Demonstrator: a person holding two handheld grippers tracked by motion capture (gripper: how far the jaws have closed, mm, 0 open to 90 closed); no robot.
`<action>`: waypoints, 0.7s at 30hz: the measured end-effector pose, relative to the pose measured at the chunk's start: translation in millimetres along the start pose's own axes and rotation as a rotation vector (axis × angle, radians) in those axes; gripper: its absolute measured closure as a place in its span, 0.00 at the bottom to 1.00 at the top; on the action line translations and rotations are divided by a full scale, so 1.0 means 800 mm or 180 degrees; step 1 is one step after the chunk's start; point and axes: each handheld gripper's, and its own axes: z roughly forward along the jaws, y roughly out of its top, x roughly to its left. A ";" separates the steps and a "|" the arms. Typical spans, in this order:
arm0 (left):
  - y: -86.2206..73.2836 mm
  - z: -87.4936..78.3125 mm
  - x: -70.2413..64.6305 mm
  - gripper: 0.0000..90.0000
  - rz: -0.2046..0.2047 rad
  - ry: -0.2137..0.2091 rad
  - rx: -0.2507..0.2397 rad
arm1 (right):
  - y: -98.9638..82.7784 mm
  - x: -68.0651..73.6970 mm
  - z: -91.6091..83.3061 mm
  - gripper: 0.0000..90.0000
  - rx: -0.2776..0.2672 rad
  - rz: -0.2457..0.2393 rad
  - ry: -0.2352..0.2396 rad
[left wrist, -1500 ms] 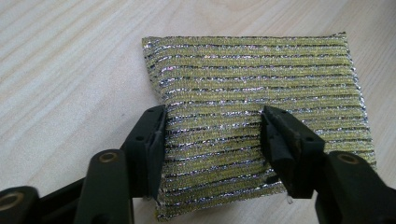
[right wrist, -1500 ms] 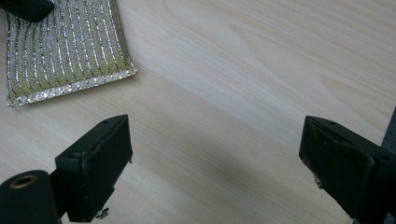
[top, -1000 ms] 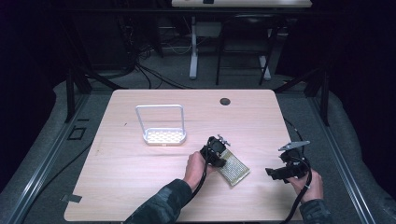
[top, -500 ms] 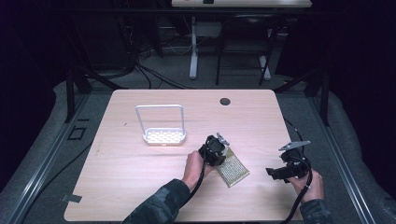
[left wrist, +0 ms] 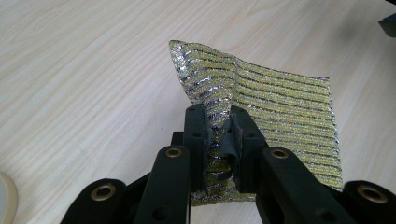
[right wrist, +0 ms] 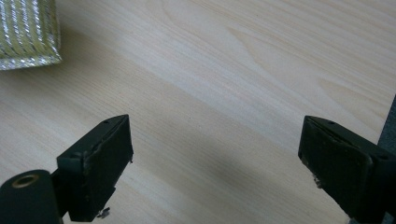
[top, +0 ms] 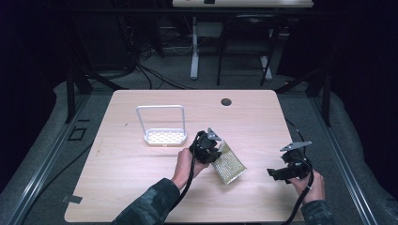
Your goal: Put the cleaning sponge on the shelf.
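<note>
A thin scouring pad (top: 231,165) with yellow and silver stripes lies on the wooden table (top: 141,187), a little right of the middle. My left gripper (top: 210,149) is shut on the pad's near-left edge. In the left gripper view the two black jaws (left wrist: 217,114) pinch a raised fold of the pad (left wrist: 285,98), while the rest of it slopes down to the tabletop. My right gripper (top: 274,174) is held low at the right of the table, apart from the pad. Its jaws (right wrist: 215,140) stand wide open over bare wood, with a corner of the pad (right wrist: 28,28) far off.
A white wire-framed rack (top: 162,136) with a perforated base stands left of the middle of the table. A dark round grommet (top: 226,101) sits near the far edge. Table legs and cables fill the dark floor beyond.
My left gripper has risen a little and shifted left, lifting the pinched edge of the pad off the table. The right gripper has stayed where it was.
</note>
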 end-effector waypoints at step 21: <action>-0.043 -0.066 0.024 0.88 -0.0011 0.0046 -0.0134 | 0.002 0.002 0.000 0.10 0.0019 -0.0010 -0.0010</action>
